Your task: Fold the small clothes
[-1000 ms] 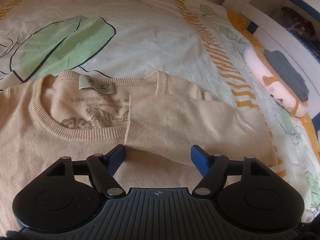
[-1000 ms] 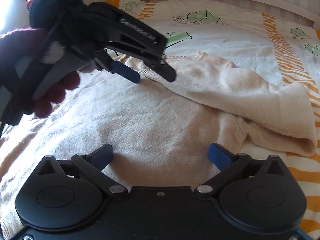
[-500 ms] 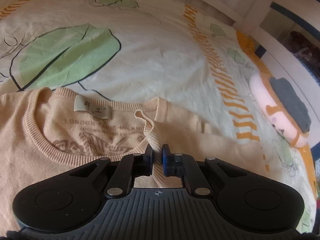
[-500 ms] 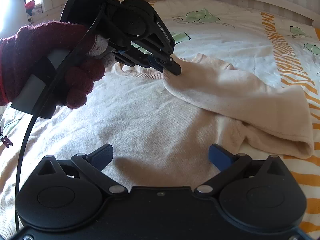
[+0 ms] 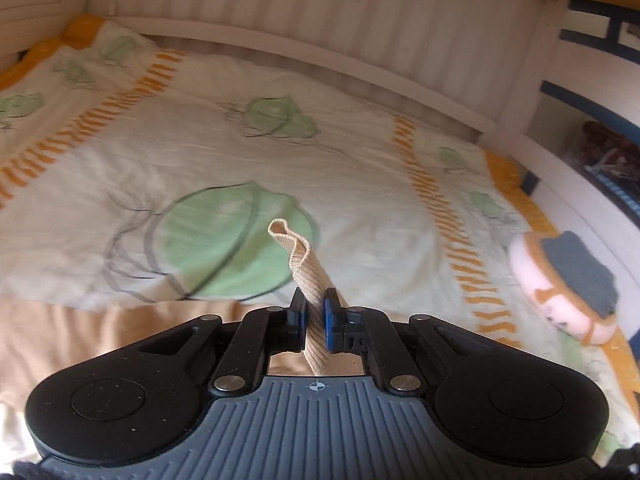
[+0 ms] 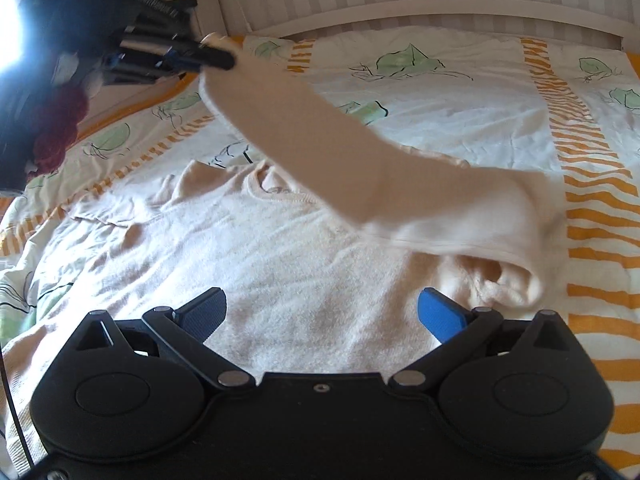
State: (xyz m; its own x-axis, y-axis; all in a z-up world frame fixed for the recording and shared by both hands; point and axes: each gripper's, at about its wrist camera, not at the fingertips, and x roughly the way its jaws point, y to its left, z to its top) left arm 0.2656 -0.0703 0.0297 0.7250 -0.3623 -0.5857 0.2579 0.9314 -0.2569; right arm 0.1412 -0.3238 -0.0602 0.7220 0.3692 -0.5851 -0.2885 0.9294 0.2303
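Sweater [image 6: 280, 248] sleeve cuff [image 5: 298, 256] pinched in left gripper [image 5: 315, 314] fingers; right gripper [image 6: 322, 312] fingers spread wide.

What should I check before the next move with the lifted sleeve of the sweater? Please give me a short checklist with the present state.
1. Left hand-held gripper is shut on the sleeve cuff: ok.
2. Sleeve is lifted clear of the sweater body: ok; it hangs stretched in the air.
3. Right hand-held gripper is free to help: ok; open, holding nothing, above the sweater body.
4. Sweater body lies flat: not ok; there are wrinkles near the left shoulder and bunching at the right armpit.
5. How much of the cuff is gripped: cannot tell.
6. Soft toy is away from the sweater: ok.
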